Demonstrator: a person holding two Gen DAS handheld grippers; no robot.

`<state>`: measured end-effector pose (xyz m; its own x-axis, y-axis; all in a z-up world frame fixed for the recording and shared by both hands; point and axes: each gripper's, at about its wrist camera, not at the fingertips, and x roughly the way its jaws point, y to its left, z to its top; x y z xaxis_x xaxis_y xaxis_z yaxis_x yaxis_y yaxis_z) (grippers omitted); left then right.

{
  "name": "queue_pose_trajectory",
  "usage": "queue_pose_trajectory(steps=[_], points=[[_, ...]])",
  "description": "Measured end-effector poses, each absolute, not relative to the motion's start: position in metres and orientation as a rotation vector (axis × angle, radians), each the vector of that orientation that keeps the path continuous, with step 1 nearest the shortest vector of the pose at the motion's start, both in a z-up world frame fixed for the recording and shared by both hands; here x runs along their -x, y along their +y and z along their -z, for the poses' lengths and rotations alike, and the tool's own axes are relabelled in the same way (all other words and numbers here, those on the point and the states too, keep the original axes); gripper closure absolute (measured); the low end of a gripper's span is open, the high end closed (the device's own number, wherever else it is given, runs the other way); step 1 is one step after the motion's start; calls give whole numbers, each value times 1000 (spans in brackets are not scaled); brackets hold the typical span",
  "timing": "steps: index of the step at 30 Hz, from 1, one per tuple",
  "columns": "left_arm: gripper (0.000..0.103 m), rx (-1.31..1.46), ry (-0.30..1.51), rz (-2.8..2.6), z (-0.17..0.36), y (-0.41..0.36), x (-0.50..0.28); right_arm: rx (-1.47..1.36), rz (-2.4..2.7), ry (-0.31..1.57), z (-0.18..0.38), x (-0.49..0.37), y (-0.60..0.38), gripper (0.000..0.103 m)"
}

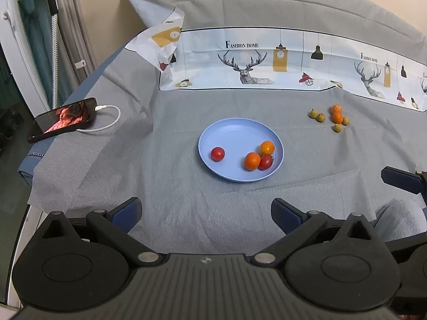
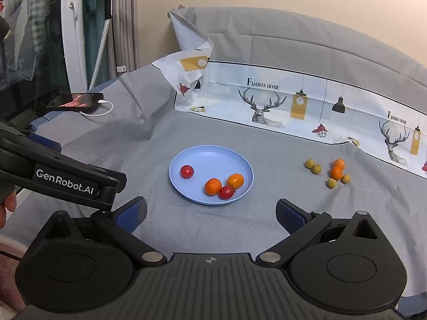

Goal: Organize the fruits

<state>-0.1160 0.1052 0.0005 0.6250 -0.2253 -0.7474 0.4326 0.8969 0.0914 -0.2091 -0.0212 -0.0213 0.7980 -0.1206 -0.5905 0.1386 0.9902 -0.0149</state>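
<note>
Your left gripper (image 1: 205,213) and right gripper (image 2: 210,214) both hang wide open over the cloth (image 1: 186,213), holding nothing. At 12 o'clock from each sits the plate (image 1: 234,130), carrying two orange fruits (image 1: 252,160) and two red ones (image 1: 217,154). At 2 o'clock, well apart from it, loose fruits (image 1: 336,117) cluster on the cloth.

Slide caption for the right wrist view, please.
Open right gripper faces a blue plate holding four small fruits; six more lie on the cloth.
</note>
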Motion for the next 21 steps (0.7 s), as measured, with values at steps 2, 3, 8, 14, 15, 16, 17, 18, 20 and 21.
queue_pose_trajectory(steps=[2, 3, 8, 14, 15, 16, 17, 18, 20, 21], points=[[0, -275, 817, 383, 1, 105, 115, -30, 141, 635, 22, 208, -22, 1], [0, -275, 819, 383, 1, 105, 115, -30, 143, 637, 23, 208, -22, 1], [0, -275, 825, 383, 3, 105, 114, -33, 148, 647, 26, 206, -24, 1], [0, -279, 842, 384, 9, 104, 110, -37, 150, 660, 28, 204, -25, 1], [0, -279, 843, 384, 9, 103, 110, -37, 152, 662, 29, 203, -24, 1], [0, -281, 843, 384, 10, 103, 110, -39, 153, 665, 30, 203, -25, 1], [0, -282, 845, 383, 10, 103, 109, -41, 154, 668, 30, 202, -25, 1], [0, -284, 847, 383, 10, 102, 109, -43, 154, 671, 31, 201, -26, 1], [0, -287, 854, 383, 12, 101, 107, -43, 154, 680, 33, 200, -26, 1], [0, -289, 857, 383, 13, 100, 107, -44, 154, 682, 33, 199, -26, 1]])
